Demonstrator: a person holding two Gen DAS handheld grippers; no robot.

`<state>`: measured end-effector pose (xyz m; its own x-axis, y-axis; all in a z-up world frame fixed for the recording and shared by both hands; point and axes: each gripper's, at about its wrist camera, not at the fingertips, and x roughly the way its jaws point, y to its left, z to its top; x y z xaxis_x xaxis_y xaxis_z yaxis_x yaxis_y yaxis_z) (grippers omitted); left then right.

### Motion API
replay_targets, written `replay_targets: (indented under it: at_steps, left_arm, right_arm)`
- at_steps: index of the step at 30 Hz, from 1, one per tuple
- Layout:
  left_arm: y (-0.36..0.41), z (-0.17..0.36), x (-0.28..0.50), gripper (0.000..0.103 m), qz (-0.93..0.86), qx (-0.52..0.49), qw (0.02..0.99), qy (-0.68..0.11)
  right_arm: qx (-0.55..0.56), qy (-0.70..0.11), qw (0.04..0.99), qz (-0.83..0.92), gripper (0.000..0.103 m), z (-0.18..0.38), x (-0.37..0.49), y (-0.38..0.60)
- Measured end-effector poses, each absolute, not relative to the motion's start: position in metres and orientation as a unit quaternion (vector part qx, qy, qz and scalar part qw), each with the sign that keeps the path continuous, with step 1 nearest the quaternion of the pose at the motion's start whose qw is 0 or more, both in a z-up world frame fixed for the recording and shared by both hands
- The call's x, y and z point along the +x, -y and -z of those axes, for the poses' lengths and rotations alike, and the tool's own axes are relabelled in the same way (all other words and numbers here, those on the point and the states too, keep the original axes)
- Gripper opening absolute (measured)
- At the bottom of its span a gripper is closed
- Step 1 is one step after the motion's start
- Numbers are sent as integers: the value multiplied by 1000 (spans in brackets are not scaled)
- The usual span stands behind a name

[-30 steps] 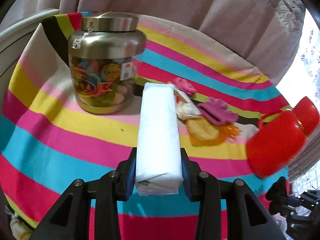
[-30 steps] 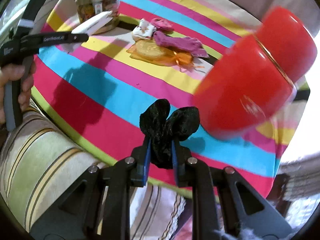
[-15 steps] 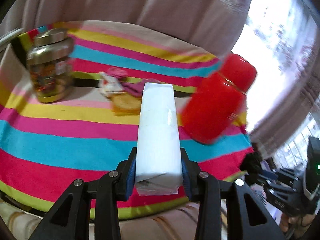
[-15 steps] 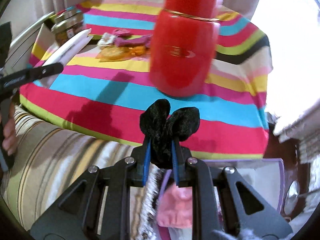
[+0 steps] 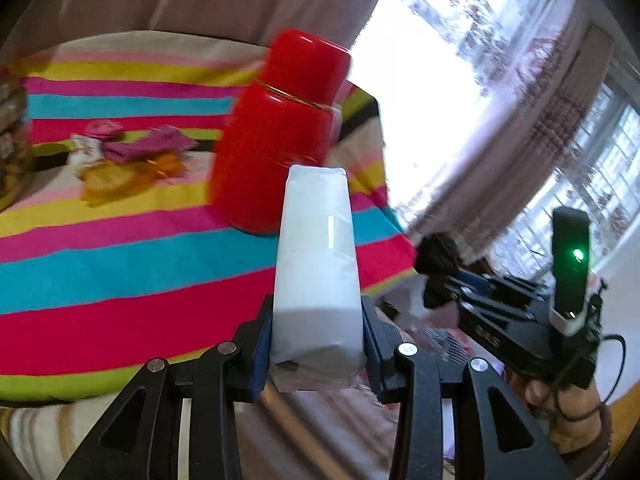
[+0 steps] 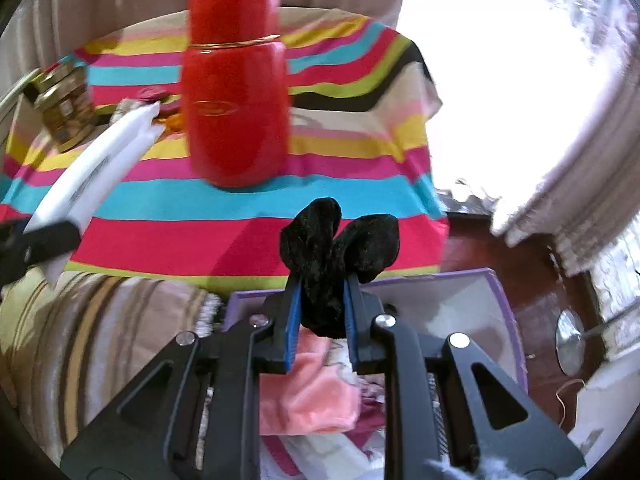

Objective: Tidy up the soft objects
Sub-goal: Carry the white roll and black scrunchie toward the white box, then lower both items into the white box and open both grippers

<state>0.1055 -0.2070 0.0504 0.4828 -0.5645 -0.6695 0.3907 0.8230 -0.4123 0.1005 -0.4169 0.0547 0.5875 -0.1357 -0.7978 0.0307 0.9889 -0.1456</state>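
Left wrist view: the left gripper [image 5: 317, 344] is grasping a white wrapped pack [image 5: 316, 264] between its blue pads, the pack jutting forward past the near edge of the striped tablecloth [image 5: 120, 264]. A red flask [image 5: 280, 136] is standing upright on the cloth just behind the pack's far end. Far left on the cloth, a small heap of soft items [image 5: 128, 156], pink, magenta and orange, is lying well apart from the flask. At right, the right gripper [image 5: 434, 264] is hanging beyond the table's corner, a hand [image 5: 560, 400] gripping its handle.

Right wrist view: the right gripper [image 6: 322, 320] is clenching a black velvet scrunchie [image 6: 336, 256], whose two loops are bulging above the fingers. Below the jaws, a purple-rimmed box [image 6: 500, 312] is sitting near the table edge, holding a pink fluffy cloth [image 6: 308, 392]. The red flask [image 6: 236, 92] is standing on the cloth beyond. At left, the white wrapped pack [image 6: 96, 168] is slanting in, with a metal-lidded jar [image 6: 64, 108] at far left.
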Motion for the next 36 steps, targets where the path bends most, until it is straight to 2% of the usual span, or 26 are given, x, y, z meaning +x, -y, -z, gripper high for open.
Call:
replay_targets:
  at_steps: [9,13,15,17,19,21,26,36]
  left_arm:
    - [246,-51,91,40,333,-92,833,-433]
    - [260,-51,85,40,364,-92,819,-434]
    - [267,-51,82,45,386,-96,807,-436]
    - [271,-52,80,56,398,-93,801,-438]
    - [270,-53,79,60,398,-93,803,-434]
    - [269,-53,81,61,395,-97,804,-435]
    - [268,-51,82,61,389,-101,804,-439]
    - [250,-52,90,61,363,-112,818,-431]
  right_arm:
    - [-48,-437,894,87,24,-63,94,443]
    - [-44,-431,896,98,28,-67,91,450]
    - [-40,-427,897,106,36,-70,90,454]
    - [-37,-421,899,114,53,-74,87,457]
    - [-32,-413,902,123,65,-78,86,462]
    - [-30,-410,903,127,69,-80,85,465]
    - [-23,-413,902,126,74,-79,86,468]
    - [-30,-418,901,108,75,-76,88,451]
